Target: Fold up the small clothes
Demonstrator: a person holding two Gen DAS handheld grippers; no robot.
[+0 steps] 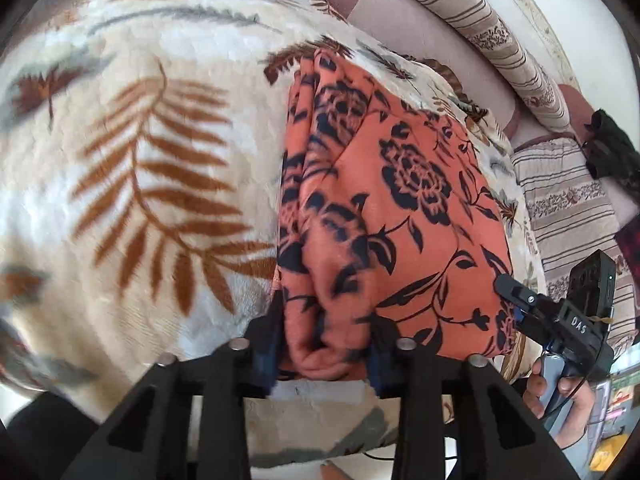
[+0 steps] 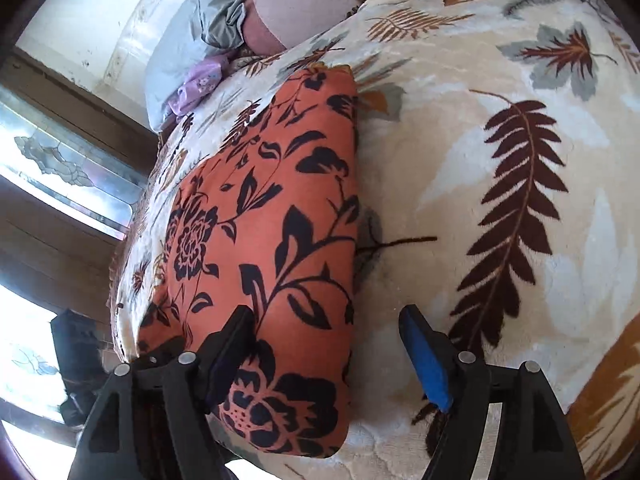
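An orange garment (image 1: 400, 208) with a black flower print lies folded lengthwise on a cream blanket (image 1: 140, 160) patterned with leaves. My left gripper (image 1: 326, 340) is shut on its near end, and the cloth bunches into a thick fold between the two fingers. In the right wrist view the same garment (image 2: 272, 208) runs away from me. My right gripper (image 2: 326, 314) stands open over its near right edge, one finger (image 2: 232, 340) above the cloth and the blue-padded finger (image 2: 424, 356) above the blanket (image 2: 500, 80). Nothing is pressed between them.
Striped cushions (image 1: 500, 40) line the far right of the left wrist view. A hand (image 1: 560, 392) there holds the other gripper's handle. A grey pillow (image 2: 188, 40) and a purple cloth (image 2: 196, 80) lie beyond the garment. A window (image 2: 60, 160) is at the left.
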